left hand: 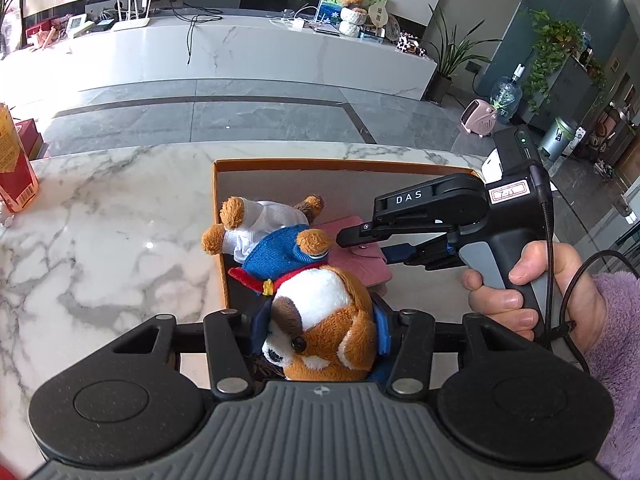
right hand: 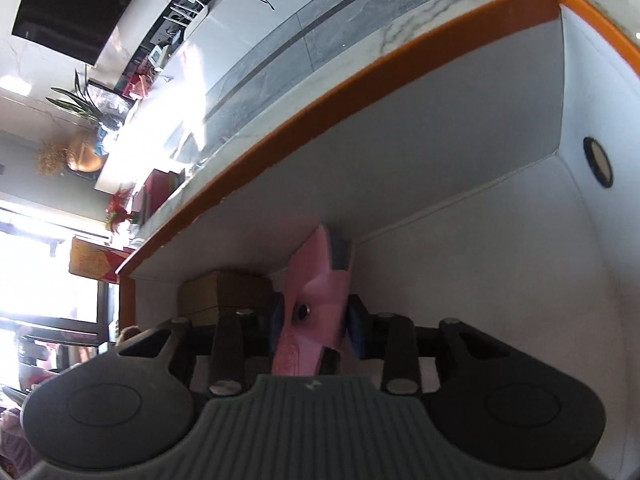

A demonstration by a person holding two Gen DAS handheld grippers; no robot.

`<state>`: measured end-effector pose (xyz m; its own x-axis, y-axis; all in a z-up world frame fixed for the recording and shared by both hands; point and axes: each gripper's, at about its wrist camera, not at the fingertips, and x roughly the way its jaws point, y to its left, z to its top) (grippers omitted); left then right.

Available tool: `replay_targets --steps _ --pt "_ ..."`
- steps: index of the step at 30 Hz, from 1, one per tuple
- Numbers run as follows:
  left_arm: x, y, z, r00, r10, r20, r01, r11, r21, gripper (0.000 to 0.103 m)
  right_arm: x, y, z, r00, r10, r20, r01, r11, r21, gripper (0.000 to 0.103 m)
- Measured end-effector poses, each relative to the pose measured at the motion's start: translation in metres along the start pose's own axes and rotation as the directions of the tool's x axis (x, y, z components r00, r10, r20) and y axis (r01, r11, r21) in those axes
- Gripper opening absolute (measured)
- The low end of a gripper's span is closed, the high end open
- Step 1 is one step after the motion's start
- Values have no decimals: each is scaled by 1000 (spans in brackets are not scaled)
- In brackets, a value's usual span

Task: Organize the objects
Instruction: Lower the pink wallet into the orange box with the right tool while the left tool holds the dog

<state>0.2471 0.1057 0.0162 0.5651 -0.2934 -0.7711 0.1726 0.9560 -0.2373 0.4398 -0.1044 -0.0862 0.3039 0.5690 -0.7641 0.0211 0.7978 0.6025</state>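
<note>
A plush dog [left hand: 320,312] in a blue sweater and white trousers hangs head-first from my left gripper [left hand: 320,328], whose blue pads press on both sides of its head. Its legs lie over the left rim of the orange-edged box [left hand: 344,165]. A pink wallet [left hand: 360,264] rests inside the box. My right gripper [left hand: 364,246] reaches in from the right with one finger above and one below the wallet. In the right wrist view the wallet [right hand: 312,300] stands on edge between the pads of that gripper [right hand: 314,324], which is open, with a thin gap at the right pad.
The box sits on a marble table [left hand: 100,220]. A red and yellow carton [left hand: 12,168] stands at the table's left edge. A tan block [right hand: 224,292] lies in the box's corner beside the wallet. A hand in a purple sleeve [left hand: 520,280] holds the right gripper's handle.
</note>
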Motion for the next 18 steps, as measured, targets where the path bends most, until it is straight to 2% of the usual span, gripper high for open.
replay_targets --steps 1,2,4,7,9,11,14,18 --pt "0 1 0 1000 1 0 -1 1000 -2 58 -1 0 2 1000 -9 -9 9 1000 -6 52" --pt "0 1 0 1000 1 1 -1 1000 -3 58 -3 0 3 1000 -11 -20 10 1000 -10 54" --pt "0 2 -1 1000 0 3 0 1000 -4 58 -8 1 4 999 -24 -37 23 999 -31 54" --pt "0 2 -1 1000 -1 2 1 1000 -5 58 -19 2 4 999 -51 -20 49 996 -80 53" --pt "1 2 -1 1000 -1 1 1 1000 -4 58 -23 2 5 998 -67 -12 65 992 -113 48" --pt "2 2 -1 1000 -3 1 3 1000 -7 58 -21 3 6 996 -86 -22 82 987 -138 34" --pt "2 3 -1 1000 -9 -1 9 1000 -16 58 -10 4 6 995 -90 -45 81 984 -159 23" --pt "3 4 0 1000 -14 -6 14 1000 -19 58 -2 11 4 996 -85 -39 76 976 -203 22"
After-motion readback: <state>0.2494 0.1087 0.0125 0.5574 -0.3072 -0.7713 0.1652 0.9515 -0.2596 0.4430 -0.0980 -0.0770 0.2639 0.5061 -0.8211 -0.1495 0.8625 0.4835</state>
